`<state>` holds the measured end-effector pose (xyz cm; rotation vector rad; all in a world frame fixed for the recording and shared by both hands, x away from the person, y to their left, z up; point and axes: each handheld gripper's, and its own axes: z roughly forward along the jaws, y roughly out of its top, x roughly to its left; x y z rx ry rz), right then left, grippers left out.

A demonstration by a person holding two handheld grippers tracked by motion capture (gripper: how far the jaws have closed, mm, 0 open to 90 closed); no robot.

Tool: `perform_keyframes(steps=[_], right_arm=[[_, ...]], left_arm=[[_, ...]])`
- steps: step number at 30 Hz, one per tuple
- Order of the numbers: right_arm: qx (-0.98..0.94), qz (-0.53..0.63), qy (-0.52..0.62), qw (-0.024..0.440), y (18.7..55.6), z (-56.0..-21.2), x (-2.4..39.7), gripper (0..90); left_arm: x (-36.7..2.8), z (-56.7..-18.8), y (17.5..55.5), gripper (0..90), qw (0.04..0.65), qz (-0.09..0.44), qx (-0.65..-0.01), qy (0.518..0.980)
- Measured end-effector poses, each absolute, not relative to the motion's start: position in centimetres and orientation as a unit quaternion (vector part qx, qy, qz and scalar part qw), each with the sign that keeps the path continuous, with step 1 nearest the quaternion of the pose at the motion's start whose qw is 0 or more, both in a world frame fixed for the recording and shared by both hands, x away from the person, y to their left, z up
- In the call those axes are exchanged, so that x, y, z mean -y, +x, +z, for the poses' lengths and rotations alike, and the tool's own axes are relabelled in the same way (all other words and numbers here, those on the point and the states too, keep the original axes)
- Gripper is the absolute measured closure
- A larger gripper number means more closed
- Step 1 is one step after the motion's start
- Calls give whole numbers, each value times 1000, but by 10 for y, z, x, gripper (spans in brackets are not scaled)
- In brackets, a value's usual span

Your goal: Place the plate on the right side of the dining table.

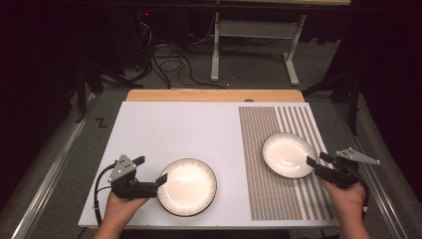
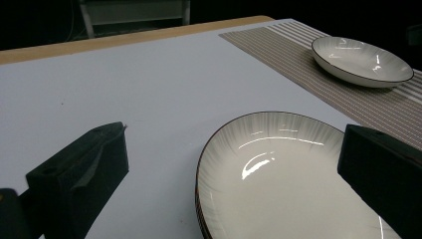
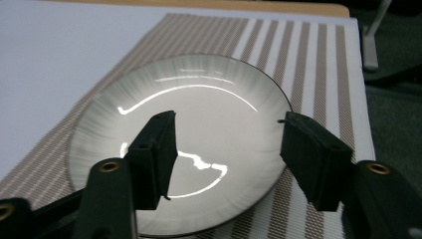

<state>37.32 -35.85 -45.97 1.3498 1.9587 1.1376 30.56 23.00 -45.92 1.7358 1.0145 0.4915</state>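
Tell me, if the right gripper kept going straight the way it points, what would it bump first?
Probably the bowl on the striped mat. The right gripper points at it with jaws open, one over the bowl's inside, the other past its rim. How high it hangs above the bowl is hard to tell.

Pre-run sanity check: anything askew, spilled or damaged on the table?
Nothing stands out. Both dishes sit upright and look intact: one bowl on the striped placemat, one plate on the white table. No spills visible.
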Motion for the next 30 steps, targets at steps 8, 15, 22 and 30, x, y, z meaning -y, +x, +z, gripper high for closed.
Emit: perform_keyframes(steps=[8, 15, 22, 30], right_arm=[[-749, 456, 421, 233, 358, -445, 310, 180], [-761, 494, 369, 202, 340, -437, 256, 6], [-766, 510, 331, 208, 322, -434, 224, 5], [-765, 510, 331, 214, 324, -436, 232, 5]], left_arm=[[-224, -459, 304, 3, 512, 203, -411, 727], [-213, -461, 300, 3, 513, 199, -392, 737], [-206, -455, 290, 3, 525, 203, -372, 738], [-206, -457, 293, 3, 525, 204, -380, 734]])
